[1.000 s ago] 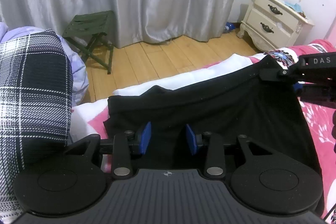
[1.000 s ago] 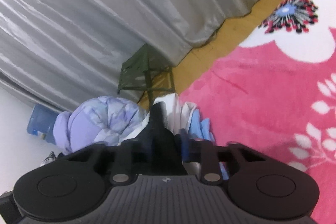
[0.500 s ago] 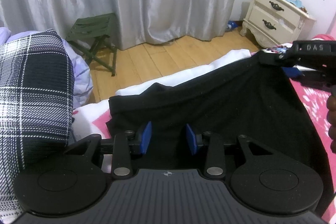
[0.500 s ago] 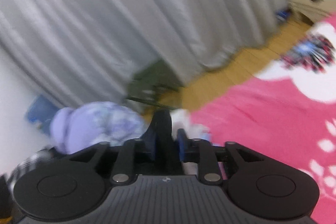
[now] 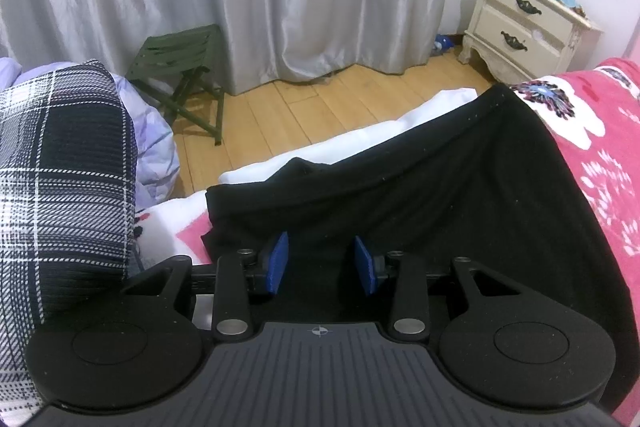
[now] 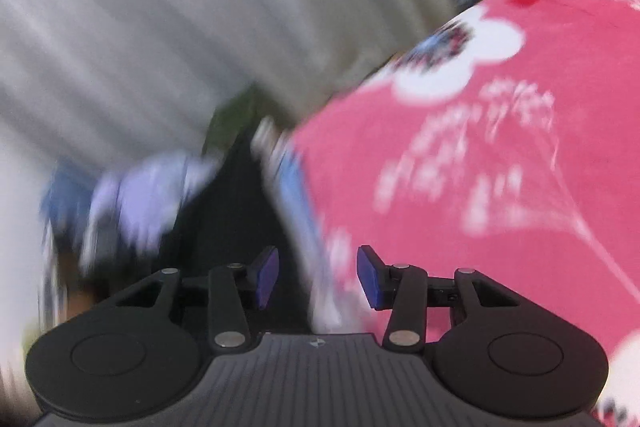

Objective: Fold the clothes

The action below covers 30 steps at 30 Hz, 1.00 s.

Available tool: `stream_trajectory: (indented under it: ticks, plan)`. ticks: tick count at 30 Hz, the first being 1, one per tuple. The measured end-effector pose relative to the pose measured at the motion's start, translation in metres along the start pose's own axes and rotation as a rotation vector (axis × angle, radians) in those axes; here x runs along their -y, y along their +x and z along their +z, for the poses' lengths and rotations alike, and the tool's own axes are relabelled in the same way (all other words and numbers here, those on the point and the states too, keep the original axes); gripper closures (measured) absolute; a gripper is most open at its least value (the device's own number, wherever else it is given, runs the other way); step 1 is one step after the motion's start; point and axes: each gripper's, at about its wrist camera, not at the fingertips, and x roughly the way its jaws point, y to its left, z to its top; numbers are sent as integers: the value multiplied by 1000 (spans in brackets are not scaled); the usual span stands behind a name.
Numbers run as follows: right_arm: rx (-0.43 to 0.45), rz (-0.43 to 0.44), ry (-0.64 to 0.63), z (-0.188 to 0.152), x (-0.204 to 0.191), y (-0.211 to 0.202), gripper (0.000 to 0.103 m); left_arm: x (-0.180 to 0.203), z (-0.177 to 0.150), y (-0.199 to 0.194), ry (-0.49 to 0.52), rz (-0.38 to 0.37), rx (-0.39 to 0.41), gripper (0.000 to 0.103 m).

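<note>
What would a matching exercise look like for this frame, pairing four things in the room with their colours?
Things:
1. garment
2. folding stool
3. nightstand
4. blanket

Colours:
A. cream
B. pink with white flowers
C. black
D. dark green

Pairs: 1-C, 2-D, 3-A, 4-B
</note>
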Motion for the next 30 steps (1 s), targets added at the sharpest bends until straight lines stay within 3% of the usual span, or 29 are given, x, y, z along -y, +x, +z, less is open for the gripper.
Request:
stream_trajectory:
  ticks: [5,11,14,15,20,24,27,29,30]
  plan:
    - [-75,-20,-115,-49,-18,13,59,1,0,1,7,16,-7,66]
    - [-78,8,-88,-45,-10,33,59,3,-1,3,22,38,-13,66]
    - [-127,0,-156,-44,-12,50,90,3,-1,3,26,44,-14,65]
    - [-125,-6,-184,-44,-15,49,93,3,-1,3,27,45,-14,65]
    - [-102,-31,-268,-37,-23,29,94,6,-3,3,47,49,-9,65]
    - [-127,-101,-236,-35,-18,46,94,17,-8,-2,129,74,28,65]
    - [-147,-132,-223,-36,-21,59,94,19,-12,-30,172,12,128,65]
    - [-152,-138,-205,-36,-21,60,94,22,-18,-59,268,-48,195,60]
    - [-150,-137,-193,-36,-20,58,93,25,-24,-76,351,-116,206,55]
